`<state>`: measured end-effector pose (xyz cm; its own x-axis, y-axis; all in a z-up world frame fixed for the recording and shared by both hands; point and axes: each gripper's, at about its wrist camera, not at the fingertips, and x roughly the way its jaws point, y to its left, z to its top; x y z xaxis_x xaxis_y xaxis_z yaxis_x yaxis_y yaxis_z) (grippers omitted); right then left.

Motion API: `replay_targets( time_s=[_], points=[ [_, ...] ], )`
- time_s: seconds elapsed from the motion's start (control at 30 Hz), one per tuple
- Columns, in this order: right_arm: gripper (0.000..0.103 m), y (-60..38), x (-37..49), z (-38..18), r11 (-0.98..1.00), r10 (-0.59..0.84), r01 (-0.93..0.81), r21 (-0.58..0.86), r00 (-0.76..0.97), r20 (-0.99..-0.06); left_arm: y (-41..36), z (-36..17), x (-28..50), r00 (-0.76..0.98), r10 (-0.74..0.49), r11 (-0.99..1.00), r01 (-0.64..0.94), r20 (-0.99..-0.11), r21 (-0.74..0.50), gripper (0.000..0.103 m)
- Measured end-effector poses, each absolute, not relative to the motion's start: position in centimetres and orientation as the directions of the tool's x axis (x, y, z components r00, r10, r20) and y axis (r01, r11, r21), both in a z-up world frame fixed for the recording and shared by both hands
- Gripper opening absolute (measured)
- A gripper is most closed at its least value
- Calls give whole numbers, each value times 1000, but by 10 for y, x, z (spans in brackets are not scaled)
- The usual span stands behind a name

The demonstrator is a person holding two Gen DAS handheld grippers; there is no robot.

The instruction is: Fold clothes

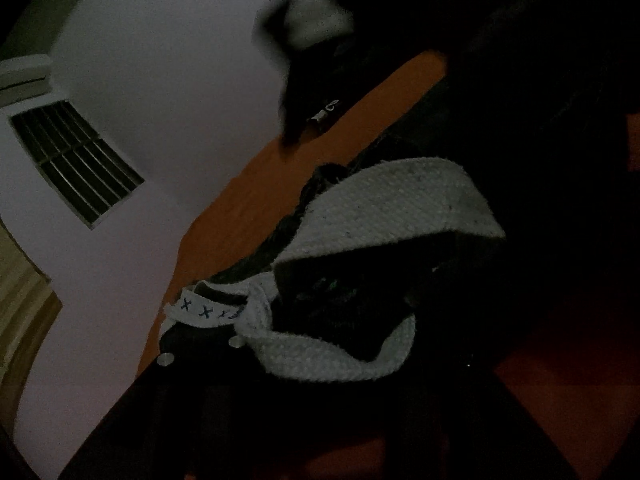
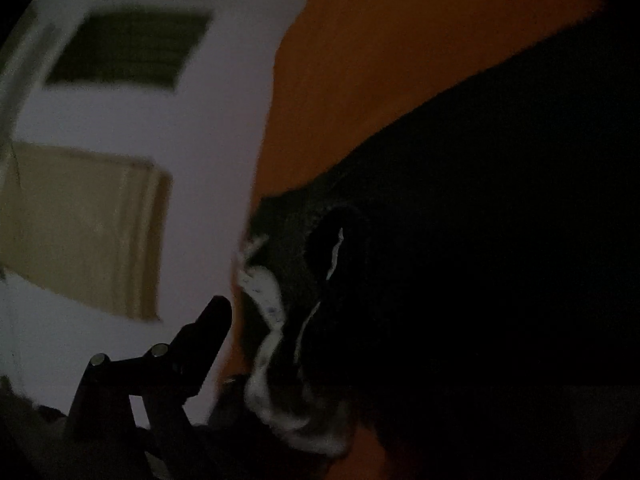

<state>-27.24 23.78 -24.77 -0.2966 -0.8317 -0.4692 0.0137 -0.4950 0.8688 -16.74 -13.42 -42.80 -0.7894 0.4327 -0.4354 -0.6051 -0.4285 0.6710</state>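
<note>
A black garment (image 1: 500, 80) with a white knitted lining (image 1: 384, 204) hangs in the dim left wrist view, a metal zipper pull (image 1: 323, 114) dangling from its upper flap. A white band with blue crosses (image 1: 204, 312) bunches over the tips of my left gripper (image 1: 224, 320), which looks shut on that edge; only one dark finger (image 1: 180, 354) with two screws shows. In the right wrist view the same garment (image 2: 480, 240) fills the right half. Its white edge (image 2: 268, 344) runs beside my right gripper (image 2: 256, 320). One finger (image 2: 208, 332) is visible; the other is hidden by cloth.
An orange surface (image 1: 256, 184) lies under the garment, seen also as an orange surface (image 2: 360, 80) in the right wrist view. A white wall (image 1: 160, 60) with a slatted vent (image 1: 76, 160) stands behind, and a tan door or panel (image 2: 80, 228) is to the left.
</note>
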Motion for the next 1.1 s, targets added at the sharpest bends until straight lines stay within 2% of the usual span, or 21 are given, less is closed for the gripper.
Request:
replay_targets(
  time_s=[0.07, 0.1, 0.13, 0.17, 0.23, 0.27, 0.37, 0.4, 0.43, 0.47, 0.5, 0.57, 0.67, 0.77, 0.9, 1.0, 1.03, 1.07, 1.1],
  points=[
    [88, 215, -290, -258, -526, -824, -1, 850, -245, -511, -137, -426, -163, -793, 438, -433, -598, -423, 674, 33],
    [74, 206, -294, -262, -525, -828, -5, 851, -228, -512, -136, -425, -162, -797, 439, -434, -592, -414, 679, 33],
    [68, 200, -296, -265, -531, -825, -6, 848, -226, -518, -135, -424, -162, -800, 441, -435, -587, -406, 683, 33],
    [54, 194, -298, -267, -536, -822, -6, 844, -224, -523, -132, -424, -164, -802, 438, -438, -585, -407, 683, 33],
    [45, 192, -297, -266, -543, -809, -13, 840, -258, -528, -127, -422, -169, -801, 440, -440, -586, -405, 680, 33],
    [37, 195, -294, -260, -543, -804, -5, 839, -285, -522, -125, -420, -166, -802, 450, -436, -582, -394, 687, 33],
    [20, 222, -282, -223, -546, -781, 50, 836, -392, -486, -113, -410, -157, -789, 494, -420, -585, -366, 694, 33],
    [19, 232, -279, -211, -547, -773, 67, 835, -424, -472, -107, -407, -155, -781, 508, -412, -591, -363, 694, 34],
    [19, 240, -278, -203, -562, -758, 79, 823, -447, -475, -97, -411, -154, -765, 500, -384, -616, -405, 688, 37],
    [19, 243, -278, -203, -606, -730, 81, 791, -453, -512, -87, -416, -153, -748, 489, -356, -640, -448, 681, 44],
    [20, 244, -280, -208, -645, -704, 77, 760, -446, -553, -77, -428, -156, -734, 457, -319, -662, -502, 678, 45],
    [21, 241, -290, -234, -700, -672, 47, 713, -381, -635, -71, -443, -154, -743, 427, -289, -653, -516, 700, 46],
    [26, 240, -291, -256, -689, -685, 33, 724, -354, -637, -80, -441, -149, -726, 440, -257, -665, -528, 701, 46],
    [27, 240, -288, -249, -713, -663, 49, 699, -372, -650, -108, -428, -132, -731, 468, -198, -635, -497, 747, 47],
    [27, 240, -284, -240, -744, -632, 69, 665, -396, -666, -161, -386, -127, -599, 515, -201, -780, -613, 593, 48],
    [28, 238, -278, -232, -764, -612, 86, 640, -410, -676, -198, -353, -155, -594, 492, -345, -804, -636, 484, 49],
    [32, 237, -275, -229, -770, -607, 92, 632, -413, -679, -214, -344, -173, -604, 466, -420, -794, -646, 440, 51],
    [41, 237, -272, -225, -775, -602, 99, 624, -415, -682, -229, -335, -192, -612, 439, -493, -777, -658, 393, 57],
    [57, 236, -270, -223, -779, -598, 99, 620, -417, -685, -238, -329, -226, -604, 405, -562, -757, -686, 334, 60]
  ],
)
